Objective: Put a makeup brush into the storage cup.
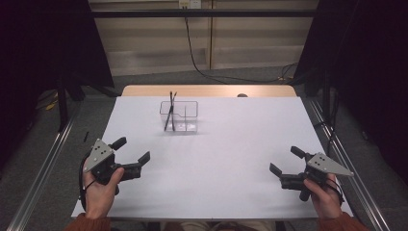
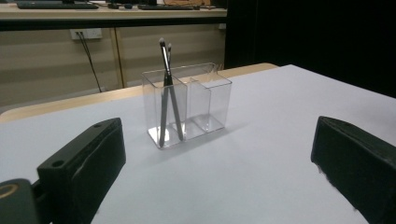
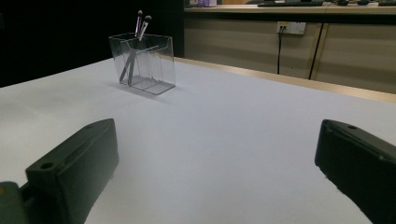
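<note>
A clear plastic organizer [image 1: 179,116] [image 2: 187,105] [image 3: 144,63] with several compartments stands on the far middle of the white table [image 1: 216,154]. Two thin makeup brushes [image 1: 170,111] [image 2: 167,88] [image 3: 137,42] lean crossed in its left compartment, bristles up. My left gripper [image 1: 131,150] [image 2: 219,172] rests near the table's front left, open, jaws wide apart with nothing between them, pointed at the organizer. My right gripper [image 1: 286,160] [image 3: 219,172] sits near the front right, open and empty, well away from the organizer.
A wooden strip [image 1: 209,90] edges the table's far side. Metal rails [image 1: 43,168] run along both sides on the floor. A black cable [image 1: 192,53] hangs from a wall outlet behind. Dark curtains flank the space.
</note>
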Motion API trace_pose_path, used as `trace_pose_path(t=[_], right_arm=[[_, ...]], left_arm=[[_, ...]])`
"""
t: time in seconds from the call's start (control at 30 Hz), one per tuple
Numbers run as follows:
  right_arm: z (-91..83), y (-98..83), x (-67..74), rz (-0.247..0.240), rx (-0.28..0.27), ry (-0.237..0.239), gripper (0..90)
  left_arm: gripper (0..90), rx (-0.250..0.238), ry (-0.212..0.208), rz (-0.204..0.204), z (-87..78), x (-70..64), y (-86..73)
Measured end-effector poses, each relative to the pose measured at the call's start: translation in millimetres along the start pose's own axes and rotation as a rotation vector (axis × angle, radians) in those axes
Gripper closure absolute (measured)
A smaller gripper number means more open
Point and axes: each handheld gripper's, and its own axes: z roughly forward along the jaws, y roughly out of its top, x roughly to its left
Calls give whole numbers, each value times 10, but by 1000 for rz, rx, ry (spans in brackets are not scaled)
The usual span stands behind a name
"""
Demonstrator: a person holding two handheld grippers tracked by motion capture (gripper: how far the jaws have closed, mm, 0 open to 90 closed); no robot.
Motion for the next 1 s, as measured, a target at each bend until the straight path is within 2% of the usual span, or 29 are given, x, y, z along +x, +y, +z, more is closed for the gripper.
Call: trace_pose_path(t=[0.2, 0.3, 0.37, 0.4, 0.6, 0.77, 0.83, 1.0], right_arm=[[0, -1, 3, 3, 0, 0, 0], [-2, -2, 2, 3, 0, 0, 0], [-5, -2, -1, -3, 0, 1, 0], [-6, -1, 0, -5, -2, 2, 0], [-17, 1, 6, 3, -6, 1, 0], [-26, 3, -10, 1, -8, 1, 0], [-28, 6, -10, 7, -11, 0, 0], [-26, 3, -7, -1, -8, 4, 0]], left_arm=[[31, 17, -8, 7, -38, -43, -79], [30, 22, -15, -12, -50, -57, -133], [31, 14, -1, -30, -61, -74, -181], [31, 22, -8, -16, -73, -75, -191], [31, 10, 8, -22, -132, -97, -219], [31, 25, 16, -25, -128, -91, -282], [33, 35, 22, -11, -128, -88, -298], [31, 56, 4, -20, -116, -63, -333]])
